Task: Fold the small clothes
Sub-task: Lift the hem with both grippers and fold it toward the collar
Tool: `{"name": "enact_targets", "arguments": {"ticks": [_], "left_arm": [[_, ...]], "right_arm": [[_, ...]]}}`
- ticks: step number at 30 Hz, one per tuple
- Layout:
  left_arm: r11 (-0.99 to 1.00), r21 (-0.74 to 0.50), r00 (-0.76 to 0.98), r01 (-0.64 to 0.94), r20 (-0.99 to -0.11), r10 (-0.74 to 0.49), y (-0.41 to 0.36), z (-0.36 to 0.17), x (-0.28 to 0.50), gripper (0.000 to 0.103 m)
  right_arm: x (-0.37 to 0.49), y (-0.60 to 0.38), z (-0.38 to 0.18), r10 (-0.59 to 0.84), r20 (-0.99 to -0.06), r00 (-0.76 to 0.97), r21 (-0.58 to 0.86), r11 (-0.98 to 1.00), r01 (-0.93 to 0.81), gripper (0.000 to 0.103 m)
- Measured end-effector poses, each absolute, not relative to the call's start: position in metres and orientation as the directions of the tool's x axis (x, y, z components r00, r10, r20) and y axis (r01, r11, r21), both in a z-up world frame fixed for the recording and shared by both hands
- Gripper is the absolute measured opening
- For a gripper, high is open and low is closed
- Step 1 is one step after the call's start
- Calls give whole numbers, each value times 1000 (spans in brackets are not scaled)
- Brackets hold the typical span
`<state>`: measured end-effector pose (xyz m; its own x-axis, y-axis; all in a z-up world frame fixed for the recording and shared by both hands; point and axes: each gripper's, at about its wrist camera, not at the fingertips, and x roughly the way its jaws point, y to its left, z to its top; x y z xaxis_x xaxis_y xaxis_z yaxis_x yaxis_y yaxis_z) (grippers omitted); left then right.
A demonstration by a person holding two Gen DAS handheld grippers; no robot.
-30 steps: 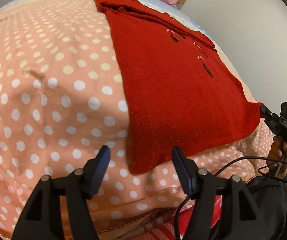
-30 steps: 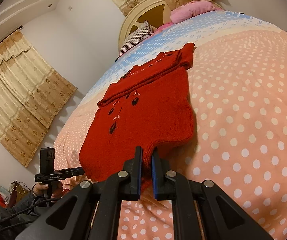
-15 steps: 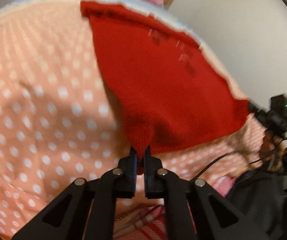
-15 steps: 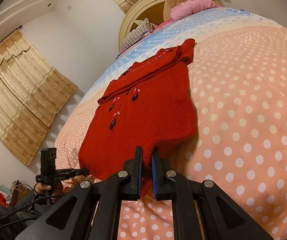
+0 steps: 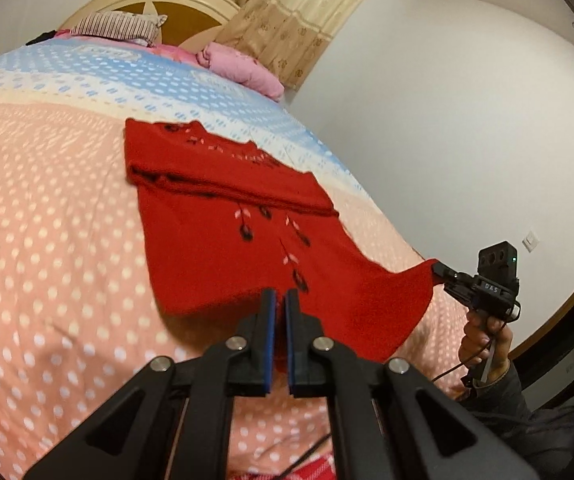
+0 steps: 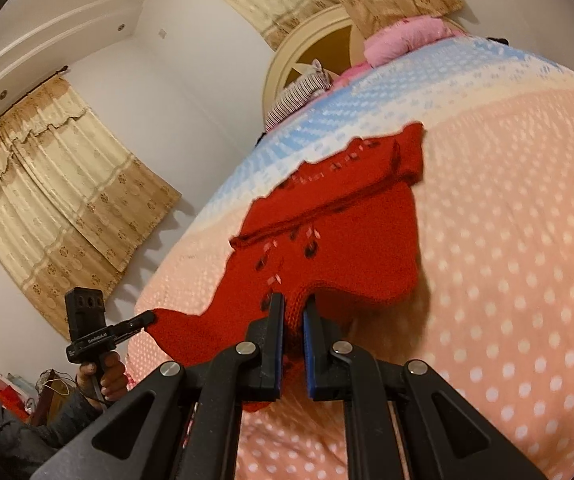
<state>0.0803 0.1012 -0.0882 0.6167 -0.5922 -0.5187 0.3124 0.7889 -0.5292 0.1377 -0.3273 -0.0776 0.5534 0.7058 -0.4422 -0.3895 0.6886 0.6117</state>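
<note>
A red knit sweater [image 5: 223, 236] with dark flower embroidery lies on the polka-dot bedspread [image 5: 47, 264], its far part folded flat. My left gripper [image 5: 280, 294] is shut on the near hem corner and holds it lifted off the bed. My right gripper [image 6: 293, 300] is shut on the other near corner of the sweater [image 6: 327, 232], also raised. Across the hem, the right gripper [image 5: 441, 270] shows in the left wrist view and the left gripper [image 6: 147, 316] in the right wrist view. The near hem hangs stretched between them.
Pink and striped pillows [image 5: 243, 68] lie by the cream headboard [image 5: 159, 4] at the far end. Beige curtains [image 6: 59, 184] hang on the white walls. A person's hand [image 5: 483, 340] holds the other handle, with cables trailing. Clutter sits on the floor [image 6: 3, 396].
My left gripper went from open around the hem corner to shut on it, then rose with the cloth. The right gripper also lifted its corner. Both views tilted upward toward the headboard.
</note>
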Motion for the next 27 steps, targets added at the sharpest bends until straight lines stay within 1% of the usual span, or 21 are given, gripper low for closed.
{"name": "enact_targets", "arguments": {"ticks": [7, 13, 23, 24, 27], "left_arm": [[779, -561, 687, 279, -450, -571, 116, -67, 112, 4], [784, -563, 716, 262, -431, -549, 125, -54, 142, 4], [794, -552, 760, 257, -393, -519, 137, -32, 207, 4], [792, -554, 761, 256, -390, -518, 138, -31, 212, 0], [789, -563, 768, 244, -385, -512, 145, -31, 231, 0]], "right_arm": [[168, -326, -50, 701, -401, 589, 612, 684, -396, 8], [205, -325, -25, 684, -379, 624, 604, 693, -394, 8], [278, -312, -7, 642, -394, 657, 594, 724, -352, 8], [285, -310, -6, 638, -399, 658, 591, 728, -347, 8], [307, -303, -7, 626, -423, 656, 580, 743, -335, 8]]}}
